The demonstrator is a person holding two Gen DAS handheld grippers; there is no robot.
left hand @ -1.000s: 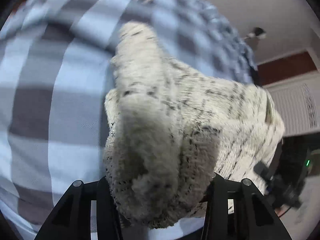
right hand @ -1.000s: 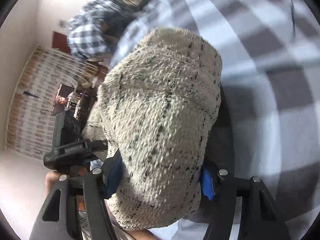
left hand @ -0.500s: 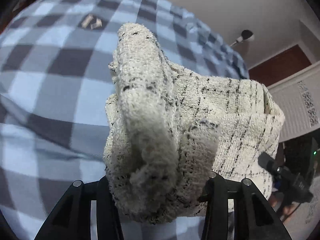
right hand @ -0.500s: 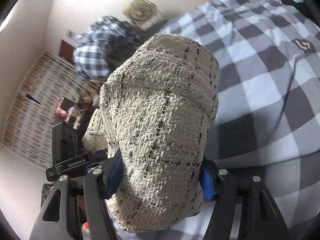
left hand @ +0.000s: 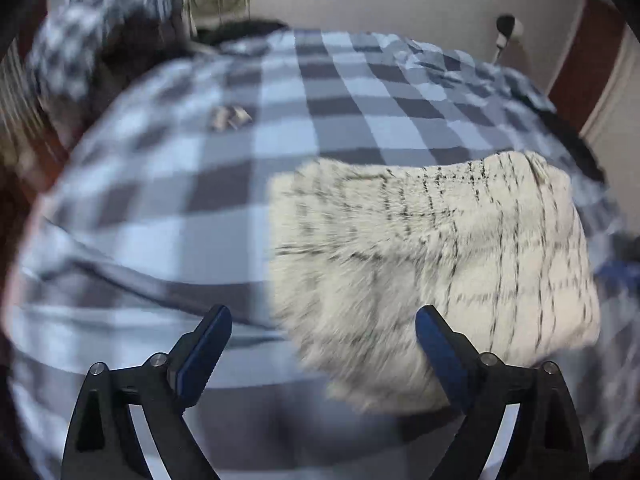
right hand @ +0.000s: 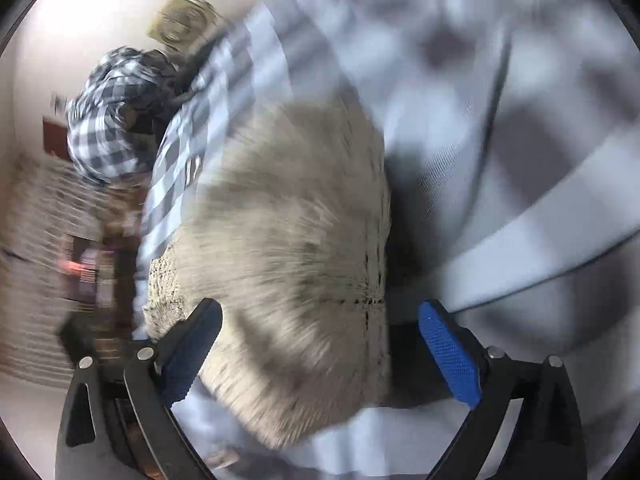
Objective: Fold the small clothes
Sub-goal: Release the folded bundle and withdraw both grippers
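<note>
Folding of the cream knitted garment [left hand: 436, 248] looked finished for this piece: it lay as a compact folded bundle on the checked bed cover [left hand: 248, 160]. Both jaws had just been opening. The left hand-held gripper [left hand: 323, 326] stood wide apart, the bundle's near edge between its fingers but unpressed. The right hand-held gripper [right hand: 320, 322] gaped likewise over the bundle, gripping nothing. Other clothes, if any, remained.

both wrist views downward, close, sharing garment [left hand: 432, 248]
</note>
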